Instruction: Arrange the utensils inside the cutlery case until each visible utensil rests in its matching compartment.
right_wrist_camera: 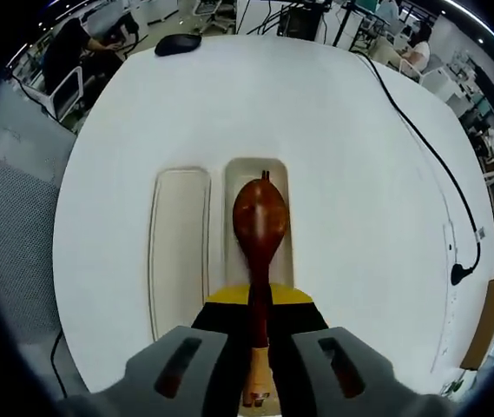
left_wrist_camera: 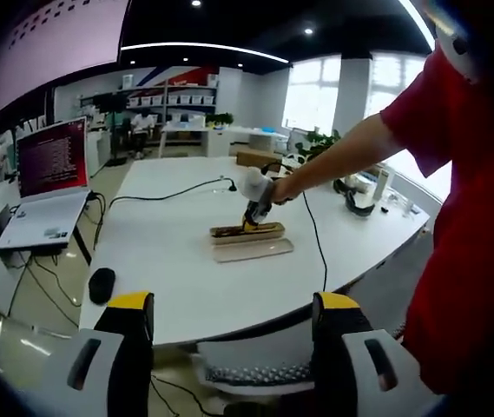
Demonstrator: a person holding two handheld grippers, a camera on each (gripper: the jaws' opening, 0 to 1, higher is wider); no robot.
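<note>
placing step: right gripper (right_wrist_camera: 260,304) clamped on the handle of a dark wooden spoon (right_wrist_camera: 260,228), bowl hovering over the cutlery case (right_wrist_camera: 281,261), lid (right_wrist_camera: 179,248) beside it. next: lower flat, release. left gripper (left_wrist_camera: 233,317) jaws apart, empty, off the white table (left_wrist_camera: 168,278).

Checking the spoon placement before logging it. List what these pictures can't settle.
- Right gripper view: the spoon hides the case compartment beneath it, so any contact is unclear; the right gripper covers its handle.
- Left gripper view: the case is too small to tell compartments.
- Laptop screen text: too small.
</note>
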